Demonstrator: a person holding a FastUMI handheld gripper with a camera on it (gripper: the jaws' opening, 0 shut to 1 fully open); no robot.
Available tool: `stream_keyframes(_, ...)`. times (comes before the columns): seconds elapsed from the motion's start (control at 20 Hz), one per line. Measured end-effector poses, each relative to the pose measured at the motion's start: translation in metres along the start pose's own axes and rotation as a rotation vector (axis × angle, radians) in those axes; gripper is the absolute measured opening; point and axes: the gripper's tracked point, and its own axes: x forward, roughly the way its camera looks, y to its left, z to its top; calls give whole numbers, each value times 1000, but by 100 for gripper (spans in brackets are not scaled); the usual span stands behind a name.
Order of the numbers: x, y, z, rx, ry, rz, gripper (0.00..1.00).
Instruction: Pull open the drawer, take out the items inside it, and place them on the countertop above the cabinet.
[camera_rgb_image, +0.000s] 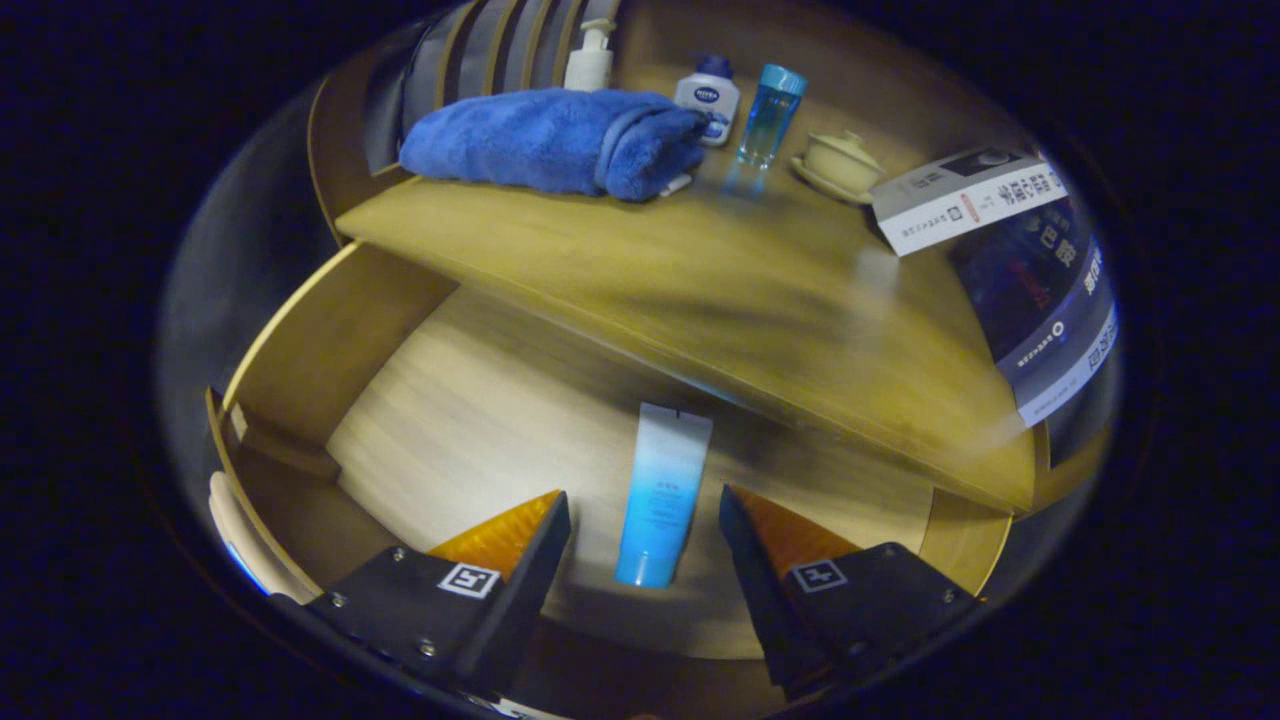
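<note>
The drawer (330, 350) stands pulled open below the wooden countertop (700, 290). On its pale floor lies a blue-and-white tube (662, 492), cap end toward me, its lower half between my two fingers. My gripper (645, 515) is open, a finger on each side of the tube with a gap to it on both sides. On the countertop beyond lie a folded blue towel (560, 140), a small white bottle with a blue cap (708, 97), a clear blue bottle (768, 115) and a white pump bottle (590, 58).
A cream lidded cup on a saucer (840, 165) and a white box (965, 200) sit toward the right of the countertop, with a dark printed package (1050, 300) beside them. The countertop's front edge overhangs the back of the drawer just beyond the tube.
</note>
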Motion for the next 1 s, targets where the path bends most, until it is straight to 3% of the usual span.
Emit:
stream_keyframes(0.15,6,4,-9,7,68,30,90)
stream_keyframes(0.5,14,0,-25,-25,156,7,90)
stream_keyframes(0.6,16,3,-27,-31,165,19,85)
stream_keyframes(0.65,17,4,-27,-31,167,19,77)
stream_keyframes(0.8,25,6,-20,10,117,51,73)
stream_keyframes(0.9,23,7,-16,56,110,77,45)
stream_keyframes(1.0,25,0,-16,62,99,62,42)
